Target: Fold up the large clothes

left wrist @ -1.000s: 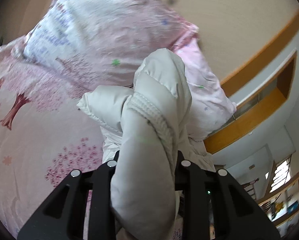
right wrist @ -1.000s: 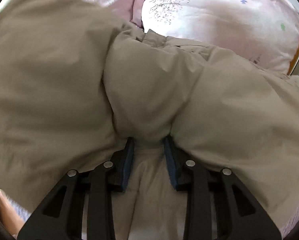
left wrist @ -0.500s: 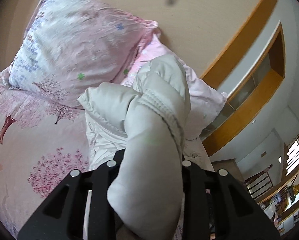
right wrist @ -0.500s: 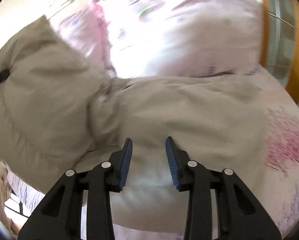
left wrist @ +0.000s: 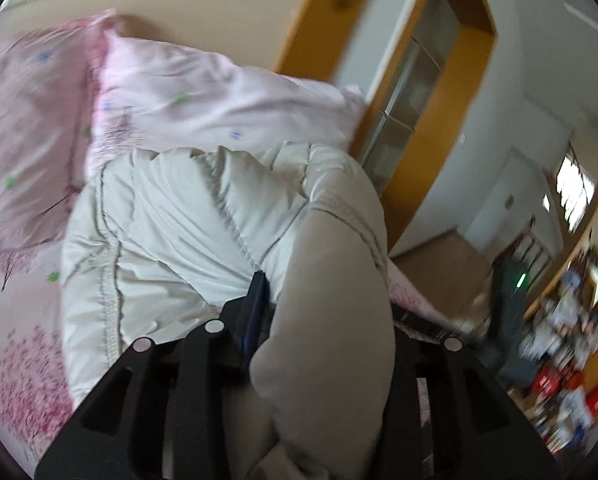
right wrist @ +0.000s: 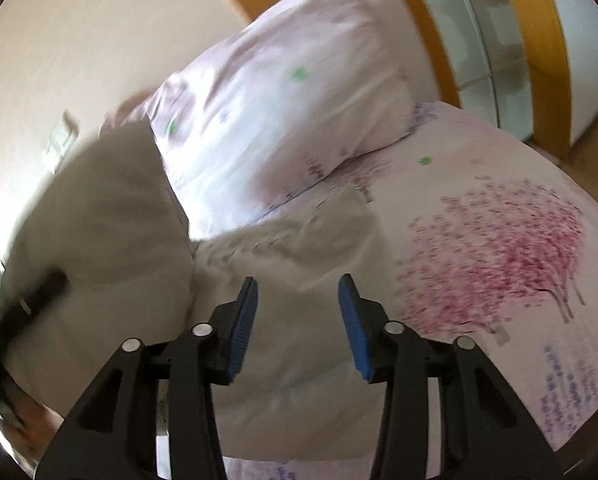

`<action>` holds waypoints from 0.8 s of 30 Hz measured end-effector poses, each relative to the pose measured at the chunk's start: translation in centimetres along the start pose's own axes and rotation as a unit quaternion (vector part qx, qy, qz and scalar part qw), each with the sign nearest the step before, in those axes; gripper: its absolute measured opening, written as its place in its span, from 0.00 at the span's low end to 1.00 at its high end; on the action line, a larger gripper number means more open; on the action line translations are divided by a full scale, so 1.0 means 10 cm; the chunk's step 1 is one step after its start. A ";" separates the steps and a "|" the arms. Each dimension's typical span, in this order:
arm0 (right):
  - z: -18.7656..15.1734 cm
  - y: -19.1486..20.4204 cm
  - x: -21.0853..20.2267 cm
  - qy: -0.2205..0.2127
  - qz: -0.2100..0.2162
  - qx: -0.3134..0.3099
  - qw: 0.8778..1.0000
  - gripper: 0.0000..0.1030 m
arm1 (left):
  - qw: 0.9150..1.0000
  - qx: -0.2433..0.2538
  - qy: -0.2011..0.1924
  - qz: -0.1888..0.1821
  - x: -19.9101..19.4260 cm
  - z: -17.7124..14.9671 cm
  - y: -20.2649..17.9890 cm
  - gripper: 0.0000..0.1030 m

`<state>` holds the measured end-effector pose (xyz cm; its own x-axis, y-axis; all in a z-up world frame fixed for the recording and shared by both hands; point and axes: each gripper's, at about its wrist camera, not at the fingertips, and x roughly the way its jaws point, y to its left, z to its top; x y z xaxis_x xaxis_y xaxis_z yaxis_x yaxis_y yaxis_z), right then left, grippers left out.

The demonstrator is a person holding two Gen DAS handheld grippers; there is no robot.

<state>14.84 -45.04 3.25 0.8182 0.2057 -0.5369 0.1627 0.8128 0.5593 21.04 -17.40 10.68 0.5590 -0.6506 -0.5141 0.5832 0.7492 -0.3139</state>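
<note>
Beige quilted fabric of the padded jacket (left wrist: 171, 248) is filling the middle of the left wrist view, lying on the pink blossom-print bedsheet (left wrist: 23, 320) just in front of the pillows (left wrist: 203, 108). A thick fold of that jacket is bulging up between the fingers of the left gripper (left wrist: 323, 320), which is pinching it; only one blue pad (left wrist: 255, 312) is showing, the other being buried under the cloth. This view alone is taking in the orange wooden door frame (left wrist: 463, 92) and a cluttered, blurred room beyond it.

The right wrist view is showing the other side: the right gripper (right wrist: 297, 320) is hovering over the jacket (right wrist: 299, 380) with its blue pads (right wrist: 243, 320) spread apart and nothing between them. Here the printed pink tree on the sheet (right wrist: 495, 264) is plain (somewhat smeared by motion), and one pillow (right wrist: 283, 120) is resting against the cream wall (right wrist: 99, 40). A raised part of the jacket is looming at the left of this view.
</note>
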 end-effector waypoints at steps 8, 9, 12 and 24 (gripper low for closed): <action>0.35 -0.48 -0.08 0.064 0.140 0.096 0.983 0.61 | 0.964 0.251 -0.024 0.087 0.52 -0.70 -0.92 0.48; 0.39 -0.43 -0.09 0.070 0.147 0.093 0.982 0.63 | 0.953 0.284 -0.029 0.101 0.57 -0.81 -1.02 0.51; 0.50 -0.22 -0.15 0.089 0.160 0.056 0.982 0.69 | 0.930 0.348 -0.031 0.115 0.70 -1.07 -1.20 0.59; 0.34 0.89 0.12 0.200 0.094 -0.167 0.961 0.60 | 0.889 0.435 -0.041 0.138 0.89 -1.44 -1.37 0.67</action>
<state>19.18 -39.44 9.69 0.5268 0.5045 -0.6841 -0.2075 0.8568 0.4721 9.50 -31.70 -1.09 0.7714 -0.4905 -0.4053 0.6329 0.5256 0.5685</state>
